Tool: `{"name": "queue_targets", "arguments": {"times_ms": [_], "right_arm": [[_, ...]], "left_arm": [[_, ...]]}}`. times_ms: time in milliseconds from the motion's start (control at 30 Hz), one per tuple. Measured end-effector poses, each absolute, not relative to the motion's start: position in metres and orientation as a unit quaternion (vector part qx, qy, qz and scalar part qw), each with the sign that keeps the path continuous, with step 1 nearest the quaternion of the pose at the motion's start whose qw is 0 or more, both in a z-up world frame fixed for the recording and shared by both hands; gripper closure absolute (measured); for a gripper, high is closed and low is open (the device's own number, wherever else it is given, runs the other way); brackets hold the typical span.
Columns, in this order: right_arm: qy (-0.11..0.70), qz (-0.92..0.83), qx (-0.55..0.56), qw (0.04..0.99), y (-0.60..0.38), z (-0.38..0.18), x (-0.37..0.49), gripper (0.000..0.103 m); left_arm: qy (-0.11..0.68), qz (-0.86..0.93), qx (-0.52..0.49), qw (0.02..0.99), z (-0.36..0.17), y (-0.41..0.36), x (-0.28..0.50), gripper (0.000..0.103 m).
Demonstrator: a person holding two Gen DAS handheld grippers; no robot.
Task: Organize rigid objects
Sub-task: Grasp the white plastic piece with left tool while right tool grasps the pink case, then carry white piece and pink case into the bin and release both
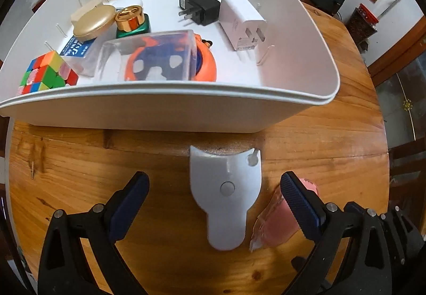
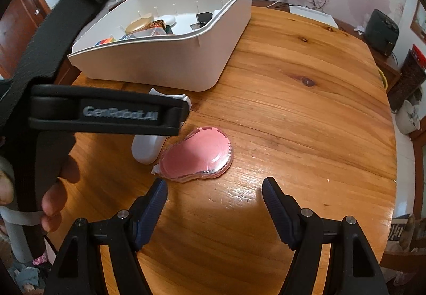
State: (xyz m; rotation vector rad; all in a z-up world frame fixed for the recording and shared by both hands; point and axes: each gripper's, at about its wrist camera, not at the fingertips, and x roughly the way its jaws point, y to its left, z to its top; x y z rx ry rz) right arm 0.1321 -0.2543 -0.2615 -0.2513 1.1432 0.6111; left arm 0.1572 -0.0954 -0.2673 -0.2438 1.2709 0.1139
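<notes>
A white flat gadget with a round button (image 1: 225, 195) lies on the wooden table between the fingers of my left gripper (image 1: 214, 183), which is open around it without touching. A pink correction-tape dispenser (image 1: 277, 223) lies beside the right finger; it also shows in the right wrist view (image 2: 198, 155). My right gripper (image 2: 214, 188) is open and empty just short of the dispenser. The white bin (image 1: 165, 111) holds a Rubik's cube (image 1: 46, 72), a gold compact (image 1: 94, 22), a black charger (image 1: 198, 7), a white charger (image 1: 243, 22) and an orange item under a clear box (image 1: 159, 58).
The left gripper's body (image 2: 106, 114) crosses the right wrist view above the white gadget (image 2: 146, 147). The round table's edge (image 2: 394, 135) curves at the right. A dark appliance (image 2: 382, 31) stands behind the table.
</notes>
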Motion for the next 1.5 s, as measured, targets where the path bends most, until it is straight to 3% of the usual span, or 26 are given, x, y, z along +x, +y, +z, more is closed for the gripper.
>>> {"name": "queue_targets", "arguments": {"times_ms": [100, 167, 300, 333, 833, 1267, 1333, 1367, 1500], "right_arm": [[0.522, 0.295, -0.130, 0.789, -0.253, -0.263, 0.131, 0.029], [0.511, 0.303, -0.151, 0.790, -0.250, -0.263, 0.129, 0.029], [0.497, 0.319, -0.187, 0.785, -0.244, -0.265, 0.125, 0.029], [0.498, 0.323, -0.188, 0.783, -0.243, -0.266, 0.125, 0.029], [0.559, 0.247, -0.071, 0.788, -0.225, -0.280, 0.141, 0.029], [0.539, 0.114, -0.086, 0.830, -0.190, -0.289, 0.131, 0.024], [0.534, 0.109, -0.082, 0.834, -0.189, -0.288, 0.129, 0.031], [0.530, 0.112, -0.084, 0.837, -0.188, -0.286, 0.126, 0.041], [0.544, 0.091, -0.075, 0.831, -0.179, -0.284, 0.127, 0.041]], "left_arm": [[0.588, 0.057, -0.114, 0.799, -0.269, -0.095, 0.155, 0.006], [0.590, 0.061, -0.117, 0.796, -0.271, -0.094, 0.153, 0.021], [0.581, 0.064, -0.121, 0.802, -0.272, -0.086, 0.146, 0.033], [0.577, 0.062, -0.123, 0.805, -0.270, -0.084, 0.145, 0.042], [0.566, 0.106, -0.138, 0.805, -0.250, -0.016, 0.095, 0.042], [0.582, 0.028, -0.094, 0.808, -0.229, -0.030, 0.098, 0.043], [0.581, 0.014, -0.087, 0.809, -0.221, -0.025, 0.096, 0.043], [0.580, 0.008, -0.086, 0.810, -0.219, -0.023, 0.096, 0.043], [0.575, -0.012, -0.075, 0.814, -0.203, -0.009, 0.093, 0.044]]}}
